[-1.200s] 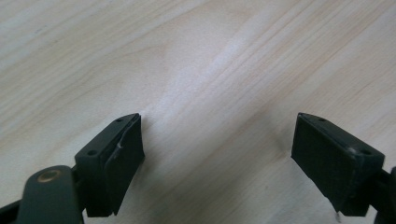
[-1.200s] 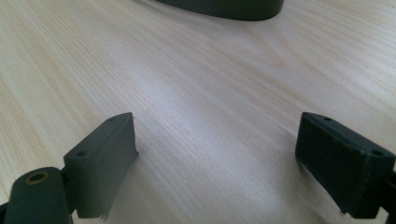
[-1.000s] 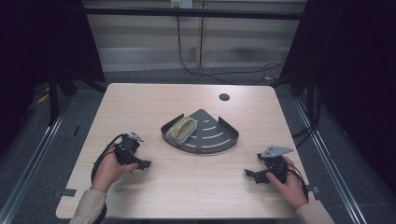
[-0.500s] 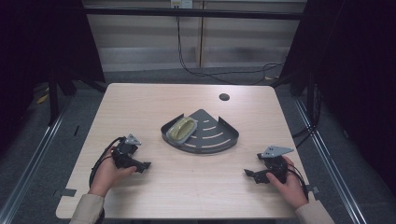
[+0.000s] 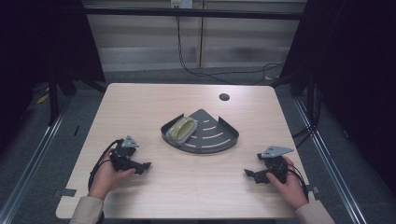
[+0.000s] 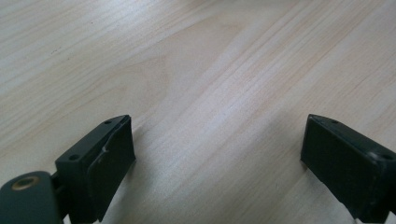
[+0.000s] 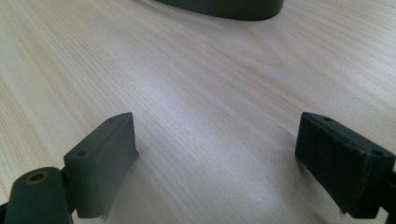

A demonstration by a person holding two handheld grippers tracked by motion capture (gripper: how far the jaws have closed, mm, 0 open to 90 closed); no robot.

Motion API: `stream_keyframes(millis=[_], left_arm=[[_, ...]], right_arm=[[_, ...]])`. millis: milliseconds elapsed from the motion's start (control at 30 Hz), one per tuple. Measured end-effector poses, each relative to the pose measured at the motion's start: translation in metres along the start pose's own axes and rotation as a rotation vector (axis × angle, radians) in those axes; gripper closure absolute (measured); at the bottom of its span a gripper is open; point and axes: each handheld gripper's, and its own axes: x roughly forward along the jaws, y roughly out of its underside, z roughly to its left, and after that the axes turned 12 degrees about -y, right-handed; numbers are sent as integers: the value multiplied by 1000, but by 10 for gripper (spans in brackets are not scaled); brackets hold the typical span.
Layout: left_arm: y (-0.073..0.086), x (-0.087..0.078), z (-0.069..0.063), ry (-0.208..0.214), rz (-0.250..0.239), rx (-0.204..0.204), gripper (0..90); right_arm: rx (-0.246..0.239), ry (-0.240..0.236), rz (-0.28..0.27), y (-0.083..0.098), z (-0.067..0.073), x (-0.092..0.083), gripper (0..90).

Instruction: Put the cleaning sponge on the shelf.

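Note:
A dark grey fan-shaped tray lies mid-table, and its rim appears at the top of the right gripper view. A yellow-green oval object rests in the tray's left part. My left gripper sits low on the wood at the near left, held by a hand. Its jaws have just been opening and now stand wide, open over bare tabletop. At the near right, my right gripper also rests on the table. It is open with nothing between its jaws.
A round dark hole marks the table's far right area. Cables trail on the floor behind the table. Metal floor rails run along both sides.
The left gripper has slid slightly toward the near edge. The right gripper, tray and oval object have not moved.

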Motion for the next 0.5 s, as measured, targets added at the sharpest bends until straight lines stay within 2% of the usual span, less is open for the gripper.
stream_keyframes(millis=[233,500], left_arm=[[4,3,-1,-6,-40,-4,41],[5,4,-1,-3,-50,-11,31]], right_arm=[[1,-2,-1,0,0,0,120],[0,0,0,0,0,0,120]])
